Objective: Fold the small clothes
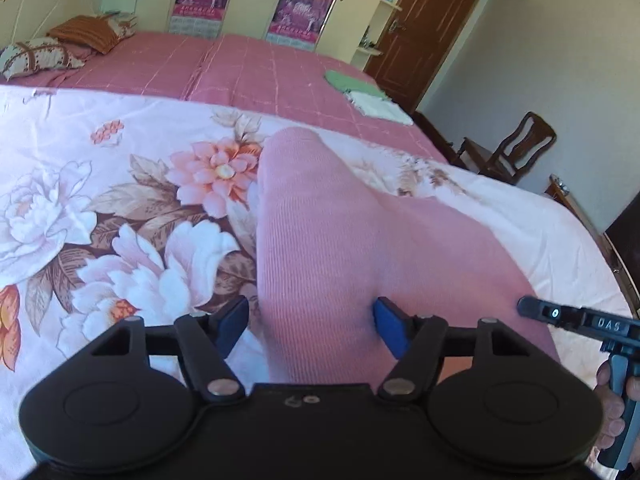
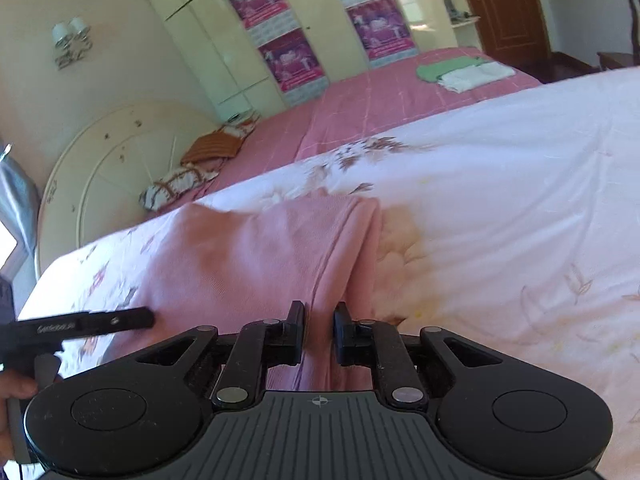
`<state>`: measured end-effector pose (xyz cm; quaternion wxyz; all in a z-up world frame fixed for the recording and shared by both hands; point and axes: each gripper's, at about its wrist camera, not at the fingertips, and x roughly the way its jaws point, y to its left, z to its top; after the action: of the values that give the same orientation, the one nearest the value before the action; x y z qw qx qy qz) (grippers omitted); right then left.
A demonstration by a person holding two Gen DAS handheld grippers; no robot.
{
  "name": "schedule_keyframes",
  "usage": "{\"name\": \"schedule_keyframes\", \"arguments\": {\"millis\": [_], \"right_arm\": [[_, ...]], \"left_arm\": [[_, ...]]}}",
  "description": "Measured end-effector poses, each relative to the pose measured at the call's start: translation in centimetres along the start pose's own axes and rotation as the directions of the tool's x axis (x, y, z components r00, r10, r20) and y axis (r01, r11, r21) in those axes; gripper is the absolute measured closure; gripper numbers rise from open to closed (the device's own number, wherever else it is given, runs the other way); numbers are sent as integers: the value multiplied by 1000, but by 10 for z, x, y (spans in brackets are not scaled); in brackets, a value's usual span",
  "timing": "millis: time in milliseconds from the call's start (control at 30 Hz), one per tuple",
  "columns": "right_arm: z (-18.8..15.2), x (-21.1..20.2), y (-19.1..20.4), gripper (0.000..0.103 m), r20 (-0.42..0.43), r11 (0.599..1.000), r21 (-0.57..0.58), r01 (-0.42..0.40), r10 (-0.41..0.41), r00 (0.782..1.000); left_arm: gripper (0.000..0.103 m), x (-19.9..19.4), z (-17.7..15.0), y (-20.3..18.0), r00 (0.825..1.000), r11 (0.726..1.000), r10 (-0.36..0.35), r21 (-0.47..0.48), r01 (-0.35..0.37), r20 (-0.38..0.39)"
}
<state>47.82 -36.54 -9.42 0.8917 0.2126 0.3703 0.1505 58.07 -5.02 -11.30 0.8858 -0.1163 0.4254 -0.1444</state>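
You are working on a wide bed in a bedroom: a floral quilt [image 1: 100,200] is spread over a pink checked sheet [image 1: 240,68], with cream wardrobes [image 2: 224,40] behind and two folded cloths, one green [image 1: 348,82] and one white [image 1: 378,108], lying well apart near the bed's far edge. The task's thing, a pink ribbed garment [image 1: 320,240], lies on the quilt directly ahead of both tools, its long axis running away from you, with the far end rounded over.

Your left gripper [image 1: 310,330] stands wide, one blue pad on each side of the garment's near end; the cloth fills the gap, but I cannot tell whether the pads press on it. Your right gripper [image 2: 319,332] is nearly closed, and a raised ridge of the garment's right edge runs between its jaws; it looks pinched, though blur leaves that uncertain.

The right hand is nearer that edge, so the coming fold would probably carry it leftward across the long axis.
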Motion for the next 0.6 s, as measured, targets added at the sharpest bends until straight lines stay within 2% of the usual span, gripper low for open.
{"name": "schedule_keyframes", "arguments": {"millis": [67, 100, 167, 267, 333, 367, 400, 433, 500, 600], "right_arm": [[7, 8, -5, 91, 0, 1000, 7, -10, 10, 1000], [11, 11, -1, 97, 8, 1000, -30, 5, -5, 1000], [15, 22, 4, 97, 9, 995, -89, 38, -38, 999], [14, 37, -5, 98, -5, 994, -94, 59, -59, 998], [12, 34, -10, 97, -9, 997, -58, 53, -54, 999], [12, 27, -9, 95, -5, 997, -48, 59, -59, 998], [11, 16, -4, 93, 9, 996, -55, 74, -73, 997], [8, 0, 5, 93, 38, 993, -88, 80, -77, 996], [-4, -33, 24, 93, 78, 985, -169, 37, -24, 997], [-31, -65, 53, 94, 67, 948, -317, -21, 45, 997]], "left_arm": [[31, 8, 0, -2, 1000, 1000, 13, 9, -13, -9], [28, 11, 1, -3, 1000, 999, 26, 22, -26, -5], [24, 16, 2, -3, 999, 999, 36, 29, -36, -1], [20, 17, 1, -3, 999, 998, 40, 58, -41, 2], [25, 6, 2, -4, 999, 997, 36, 72, -35, -3], [36, -5, 1, -6, 1000, 996, 18, 84, -19, 15], [38, -19, -3, -9, 999, 995, -2, 103, -2, 38], [39, -35, -11, -11, 998, 992, -13, 124, 6, 56], [40, -58, -28, -14, 997, 988, -20, 153, 8, 75], [42, -73, -53, -14, 998, 986, -9, 168, -2, 67]]}}
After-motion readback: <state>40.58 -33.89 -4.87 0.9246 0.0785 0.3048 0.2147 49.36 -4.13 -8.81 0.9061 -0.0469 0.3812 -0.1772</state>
